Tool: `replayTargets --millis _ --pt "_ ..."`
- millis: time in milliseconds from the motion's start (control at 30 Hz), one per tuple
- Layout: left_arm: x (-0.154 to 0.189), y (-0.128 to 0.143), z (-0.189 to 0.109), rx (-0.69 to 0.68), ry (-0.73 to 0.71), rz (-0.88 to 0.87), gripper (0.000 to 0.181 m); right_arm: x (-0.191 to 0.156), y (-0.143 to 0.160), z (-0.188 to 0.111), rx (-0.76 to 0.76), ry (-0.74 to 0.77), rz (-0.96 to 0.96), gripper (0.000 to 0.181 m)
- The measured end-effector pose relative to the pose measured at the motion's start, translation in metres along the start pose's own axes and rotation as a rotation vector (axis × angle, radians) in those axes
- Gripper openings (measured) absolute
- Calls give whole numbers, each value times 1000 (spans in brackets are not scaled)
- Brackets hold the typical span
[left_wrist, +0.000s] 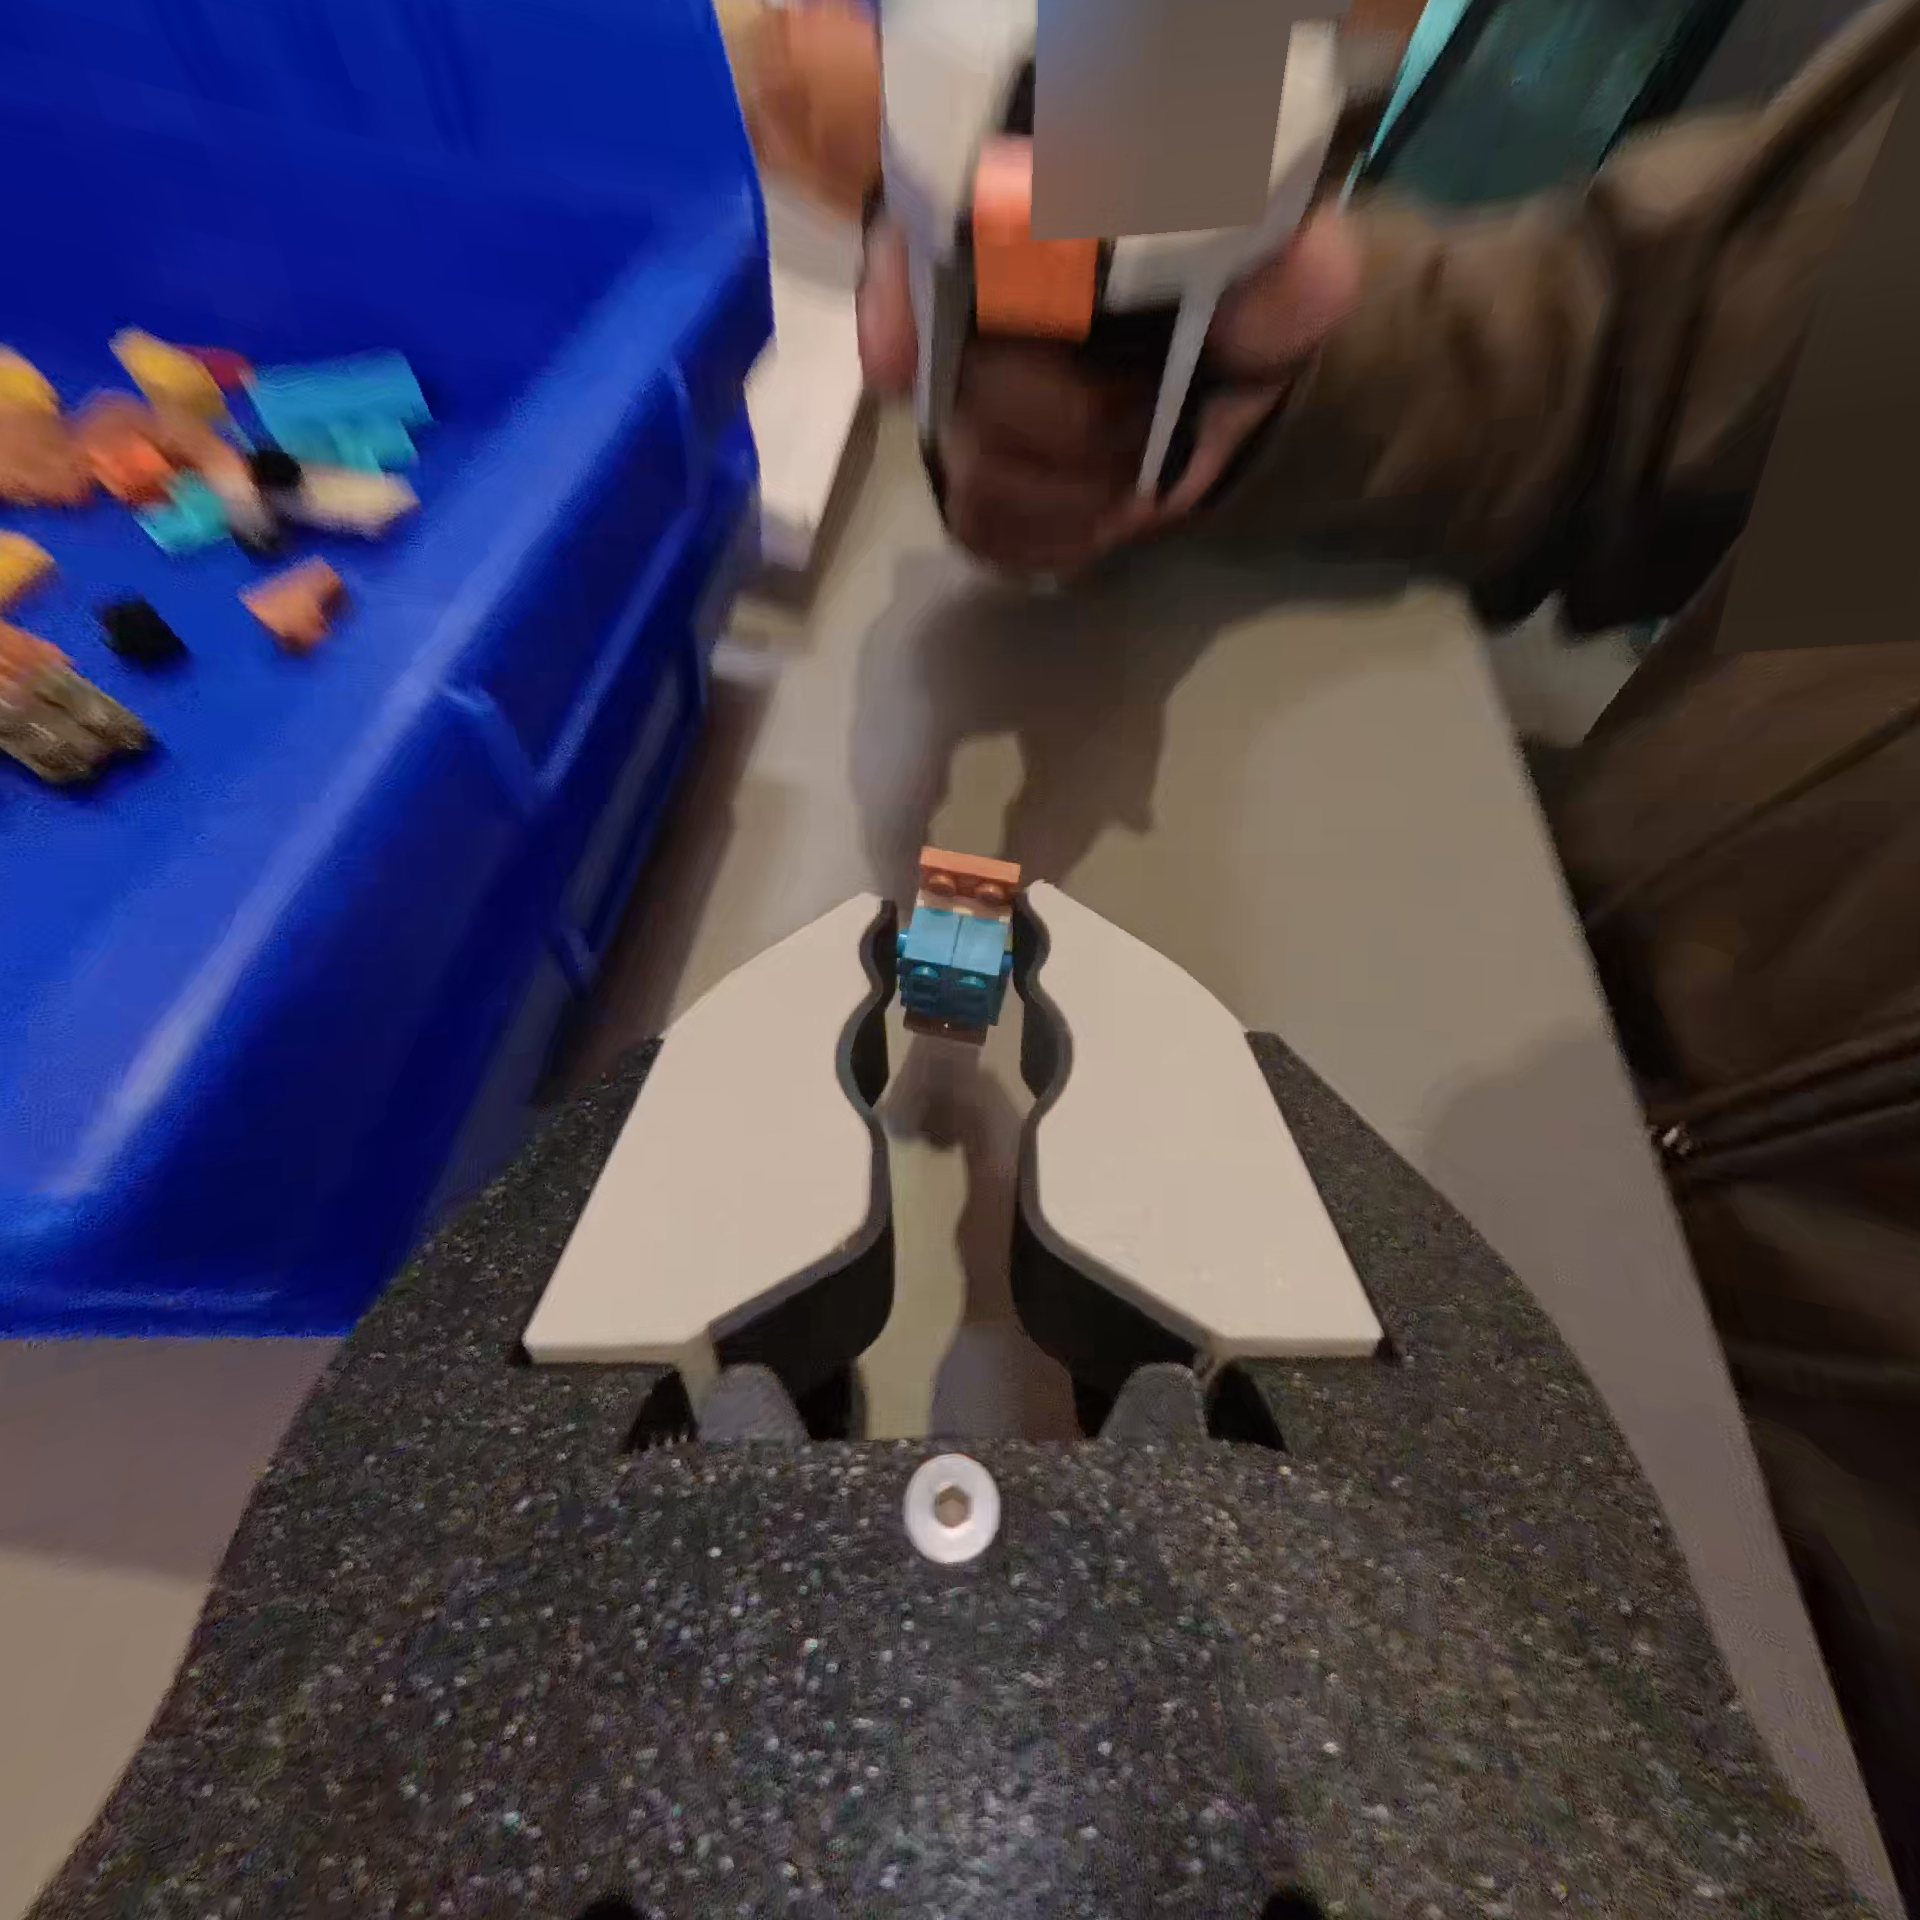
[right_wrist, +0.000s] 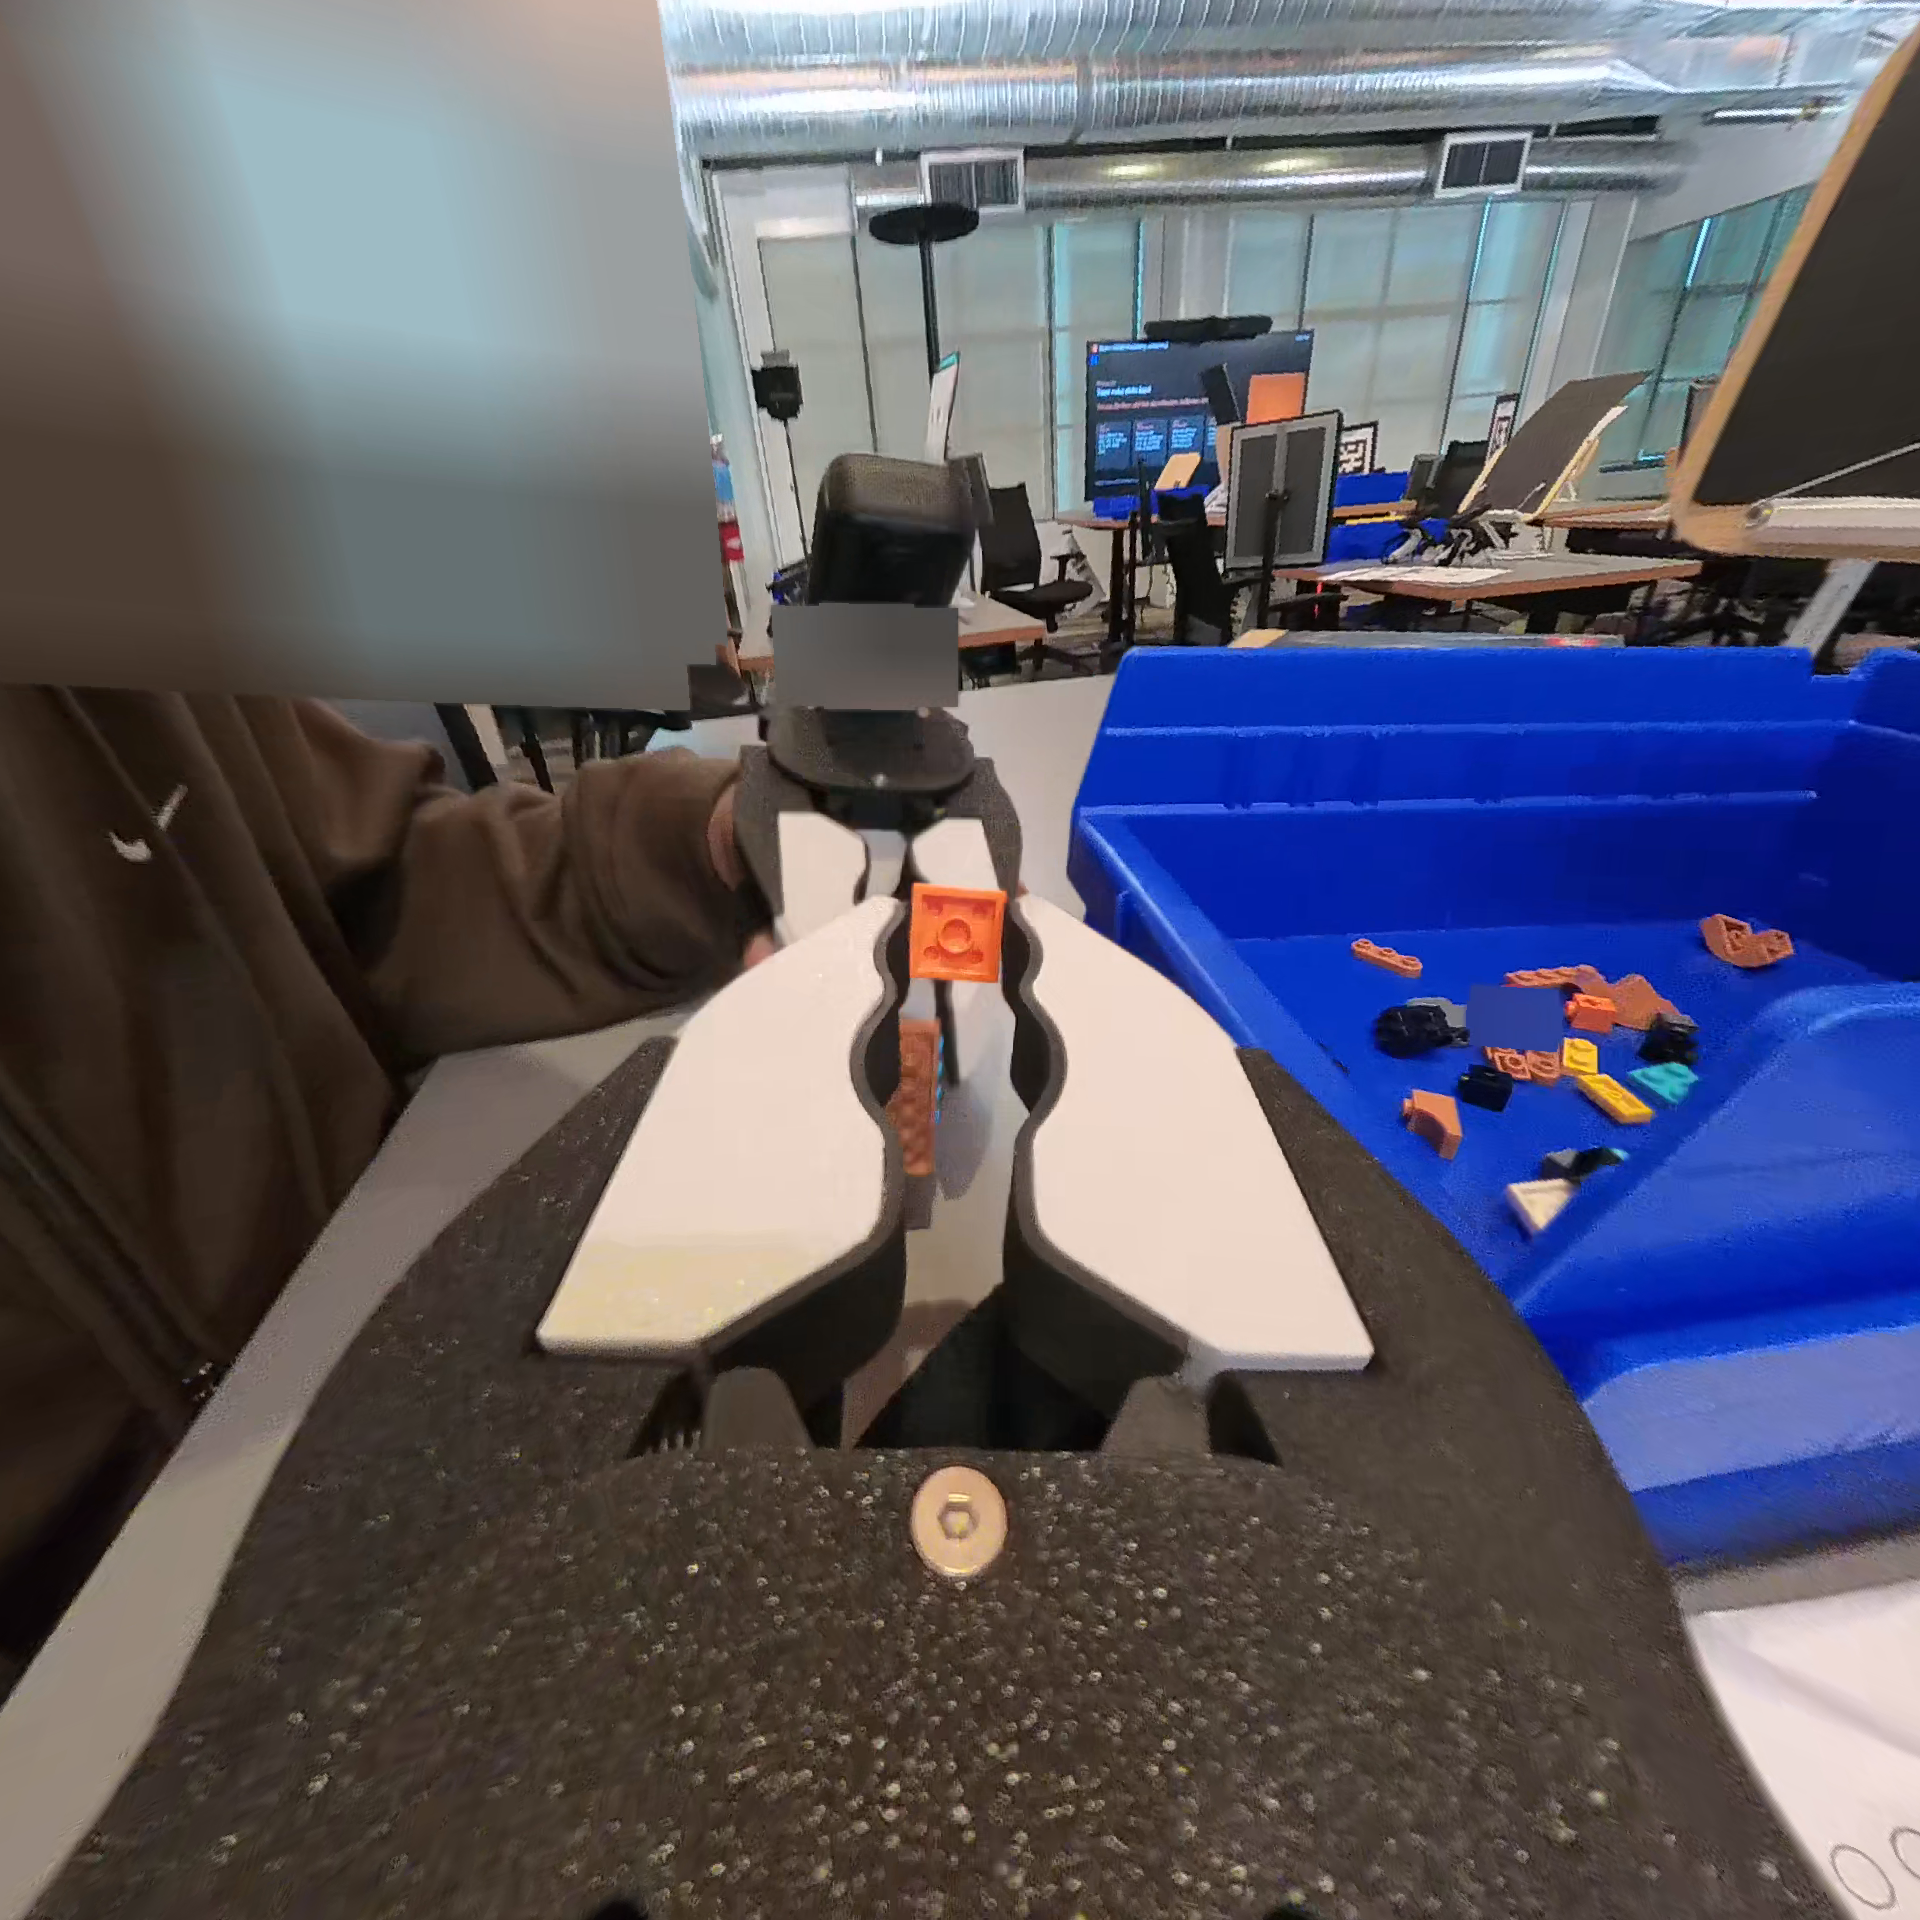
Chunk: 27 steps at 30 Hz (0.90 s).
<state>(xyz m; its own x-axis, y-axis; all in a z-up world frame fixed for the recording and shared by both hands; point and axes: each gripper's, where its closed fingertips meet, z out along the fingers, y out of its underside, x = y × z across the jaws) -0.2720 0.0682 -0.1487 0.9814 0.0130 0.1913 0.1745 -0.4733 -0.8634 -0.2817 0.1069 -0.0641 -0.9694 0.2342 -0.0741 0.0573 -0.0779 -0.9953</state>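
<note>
Two claws, each clamped on something small. The left claw (left_wrist: 954, 961) is pinching a little brick stack (left_wrist: 954, 961) at its tips: teal bricks in the middle, a brown plate on the far end, another brown bit on the near end. It's held up over the pale worktop (left_wrist: 1299, 883), not touching it as far as I can tell.

The right claw (right_wrist: 954, 940) has an orange plate (right_wrist: 956, 933) gripped at its tips, square, underside facing the camera. In the right wrist view you can see the left claw just beyond it, pointed back this way, so the two are nose to nose and close. Can't tell if the plate and the stack are touching; in the left view the other claw is one big blur. A brown and teal strip shows low in the gap between the right claw's fingers, probably the stack seen side-on, but I'm not sure.

The blue bin (right_wrist: 1455, 831) sits on the worktop beside both claws, with a scatter of loose bricks (right_wrist: 1538, 1049) on its floor: orange, yellow, teal, black, one white wedge.

So both pieces are picked up and lined up facing each other, plate not visibly seated on the stack, and plenty of bricks are in the bin.
</note>
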Motion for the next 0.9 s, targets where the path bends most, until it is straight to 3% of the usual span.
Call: replayTargets --millis 100,233,367,500,600,733,900 --pt "-6 21 11 -130 -45 -30 21 -2 7 4 -33 11 -45 17" --pt "-8 13 6 -71 -31 -91 32 -8 15 9 -75 23 -144 17" --pt "-2 -15 -12 88 7 -101 39 -14 20 12 -98 34 -258 17" --pt "11 -53 -29 334 130 -182 38 -19 19 15 -86 59 -416 17" --pt "23 -69 -30 429 264 -284 37 -29 19 18 -71 71 -582 17" --pt "38 -72 -22 432 405 -385 34 -41 18 23 -52 74 -734 17" --pt "47 -67 -14 387 488 -444 28 -46 15 23 -28 76 -788 17"
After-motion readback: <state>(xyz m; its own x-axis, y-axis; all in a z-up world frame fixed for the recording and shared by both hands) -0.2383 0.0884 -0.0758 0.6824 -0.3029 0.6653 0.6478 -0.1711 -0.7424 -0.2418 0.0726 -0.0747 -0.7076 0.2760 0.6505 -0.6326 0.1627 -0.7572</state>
